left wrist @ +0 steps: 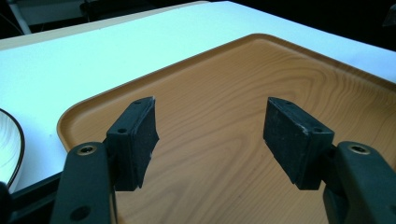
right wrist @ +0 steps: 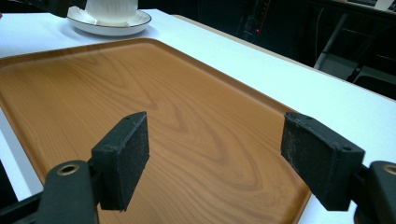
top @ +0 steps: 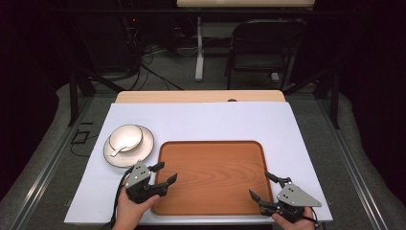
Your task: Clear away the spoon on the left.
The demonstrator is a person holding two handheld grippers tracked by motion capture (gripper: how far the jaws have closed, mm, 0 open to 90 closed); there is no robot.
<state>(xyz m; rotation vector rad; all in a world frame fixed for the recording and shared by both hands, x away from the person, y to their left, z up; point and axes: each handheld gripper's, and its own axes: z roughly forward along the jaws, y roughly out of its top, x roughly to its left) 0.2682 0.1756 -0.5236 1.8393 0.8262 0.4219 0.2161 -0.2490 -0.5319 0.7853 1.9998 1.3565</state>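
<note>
High view first: a rectangular wooden tray [top: 213,177] with rounded corners and a low raised rim lies on the white table cover [top: 201,122], its long axis running left to right across the table, its warm grain sweeping in broad curves. The left gripper [top: 163,173] hangs over the tray's near left corner, jaws spread wide and holding nothing, pointing right and slightly away from the person. The right gripper [top: 264,185] hangs over the tray's near right corner, jaws likewise wide and empty, pointing left and away. Just beyond the tray's far left corner sits a round white plate [top: 143,146] with a thin dark rim, carrying a white bowl [top: 125,138] with a white spoon [top: 118,150] resting in it. Left gripper view next: the left gripper [left wrist: 210,128] shows two flat black pads, matte and slightly scuffed, standing well apart above the smooth tray [left wrist: 261,93], whose rounded corner curves just beyond the left pad; the plate's dark edge [left wrist: 14,140] shows beside that corner. Right gripper view last: the right gripper [right wrist: 215,151] holds its rectangular black pads wide apart over the tray [right wrist: 140,93], and the plate [right wrist: 133,23] and ribbed bowl [right wrist: 112,9] stand past the tray's far corner.
</note>
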